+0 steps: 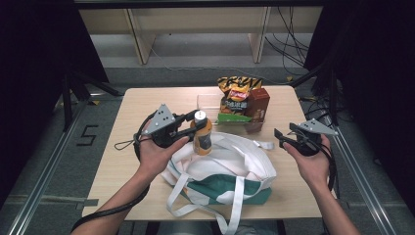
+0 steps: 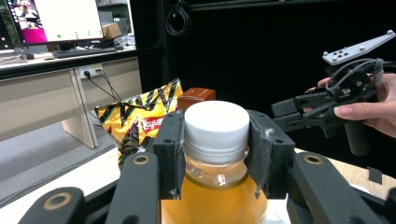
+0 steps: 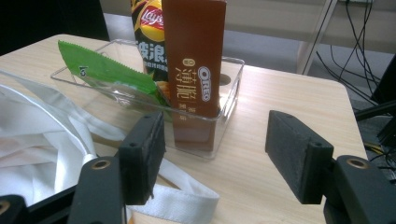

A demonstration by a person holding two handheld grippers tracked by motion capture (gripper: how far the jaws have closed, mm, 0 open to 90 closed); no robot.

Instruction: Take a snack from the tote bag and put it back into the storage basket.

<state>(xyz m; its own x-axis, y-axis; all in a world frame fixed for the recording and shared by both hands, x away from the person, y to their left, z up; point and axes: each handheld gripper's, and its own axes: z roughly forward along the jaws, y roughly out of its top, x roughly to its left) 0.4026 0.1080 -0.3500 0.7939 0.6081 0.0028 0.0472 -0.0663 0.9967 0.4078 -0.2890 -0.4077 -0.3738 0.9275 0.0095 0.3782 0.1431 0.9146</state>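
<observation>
In the high view, the left gripper [image 1: 195, 128] holds a bottle [image 1: 202, 136] of orange drink above the white and green bag [image 1: 222, 169]. The left gripper view shows more closely that both pads press the bottle's neck just under the white cap [image 2: 216, 123]. The right gripper [image 1: 282, 135] is apart at the bag's right side, near the table [image 1: 147, 105] edge; its jaws stand wide with nothing between them. The right gripper view shows a clear tray [image 3: 231, 79] with a brown cookie box [image 3: 194, 56], a chips bag [image 3: 147, 32] and a green packet [image 3: 105, 72]. Bare wood lies to the right of the tray.
</observation>
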